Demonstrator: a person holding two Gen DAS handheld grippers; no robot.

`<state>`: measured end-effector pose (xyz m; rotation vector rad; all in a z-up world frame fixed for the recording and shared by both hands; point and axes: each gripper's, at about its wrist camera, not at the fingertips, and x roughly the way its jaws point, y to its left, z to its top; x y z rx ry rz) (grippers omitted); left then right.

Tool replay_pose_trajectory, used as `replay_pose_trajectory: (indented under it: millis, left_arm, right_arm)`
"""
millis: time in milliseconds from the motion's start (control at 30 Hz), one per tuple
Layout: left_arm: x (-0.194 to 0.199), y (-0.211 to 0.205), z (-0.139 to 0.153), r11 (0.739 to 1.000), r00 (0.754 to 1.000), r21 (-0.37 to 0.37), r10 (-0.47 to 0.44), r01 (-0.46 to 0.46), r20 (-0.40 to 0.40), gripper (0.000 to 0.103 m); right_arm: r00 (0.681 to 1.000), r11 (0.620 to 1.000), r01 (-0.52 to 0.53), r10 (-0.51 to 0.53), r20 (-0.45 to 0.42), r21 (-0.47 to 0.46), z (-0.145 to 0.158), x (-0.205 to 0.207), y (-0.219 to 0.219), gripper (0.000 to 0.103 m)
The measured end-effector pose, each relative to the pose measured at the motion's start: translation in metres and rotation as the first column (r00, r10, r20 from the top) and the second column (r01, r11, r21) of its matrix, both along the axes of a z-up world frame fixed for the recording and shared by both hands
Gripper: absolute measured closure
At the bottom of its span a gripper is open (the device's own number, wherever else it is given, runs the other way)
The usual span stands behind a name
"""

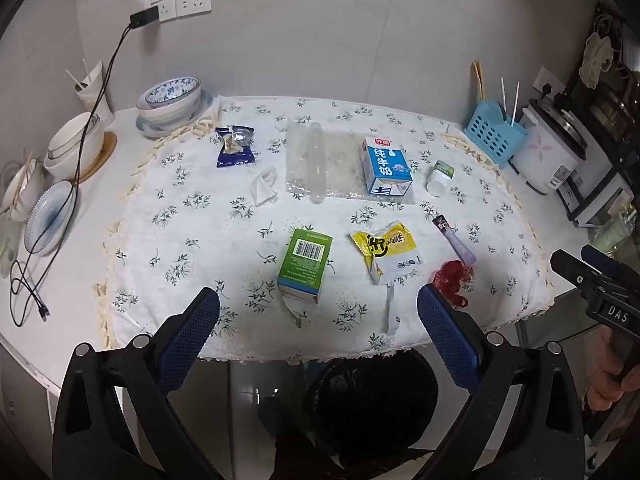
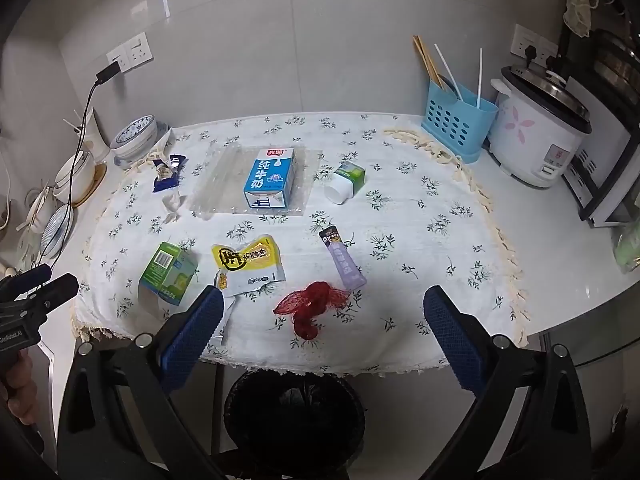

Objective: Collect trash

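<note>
Nine or so pieces of trash lie scattered on the flowered tablecloth (image 2: 420,216), and none is in the black-lined bin (image 2: 294,412), which stands below the cloth's near edge at the bottom centre of both views. In the right wrist view the red mesh net (image 2: 310,306) sits lower centre, directly ahead of the right gripper (image 2: 322,334) and between its two blue pads, though apart from them; its long axis runs roughly from upper right to lower left. Just above and right of it lies the purple stick sachet (image 2: 343,260), pointing up and left. In the left wrist view the green box (image 1: 306,266) lies centre frame, straight ahead of the left gripper (image 1: 318,336), its long axis running almost up the frame, so the wide jaws straddle its short side as they stand. To its right is the yellow wrapper (image 1: 388,254), about midway between the two tools. Farther up the frame lie the milk carton (image 1: 386,168) on a clear plastic sheet (image 1: 328,164), a small white bottle (image 1: 440,178) on its side, a crumpled tissue (image 1: 265,188) and a dark blue snack packet (image 1: 236,148). Both grippers are fully spread and empty, tilted down toward the table. By my judgement each hand's nearest target is the piece centred ahead of it: net for the right, box for the left.
</note>
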<state>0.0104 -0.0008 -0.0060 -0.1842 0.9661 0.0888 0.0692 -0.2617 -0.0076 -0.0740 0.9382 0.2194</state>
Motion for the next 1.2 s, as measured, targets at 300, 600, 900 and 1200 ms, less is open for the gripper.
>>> replay_pose_trajectory:
  millis: [300, 600, 900, 1200]
  left_arm:
    - [0.0033, 0.0001, -0.0007, 1.0, 1.0, 0.015, 0.011, -0.011, -0.004, 0.006]
    - [0.0041, 0.0, -0.0026, 1.0, 1.0, 0.019, 0.01, -0.009, -0.012, 0.006]
    - [0.005, -0.0005, -0.0055, 1.0, 1.0, 0.008, 0.005, -0.004, -0.021, 0.006]
    - [0.0052, -0.0029, -0.0058, 1.0, 1.0, 0.005, -0.001, 0.002, -0.024, 0.006]
  right_arm:
    - [1.0, 1.0, -0.002, 0.002, -0.002, -0.002, -0.0012, 0.0005, -0.0001, 0.007]
    - [1.0, 1.0, -0.004, 0.004, -0.01, 0.004, -0.0044, 0.0012, -0.0022, 0.007]
    - [1.0, 1.0, -0.009, 0.009, -0.007, 0.002, -0.0023, 0.0001, -0.0027, 0.007]
    - [1.0, 1.0, -0.006, 0.006, -0.007, 0.001, 0.0006, -0.0001, -0.003, 0.007]
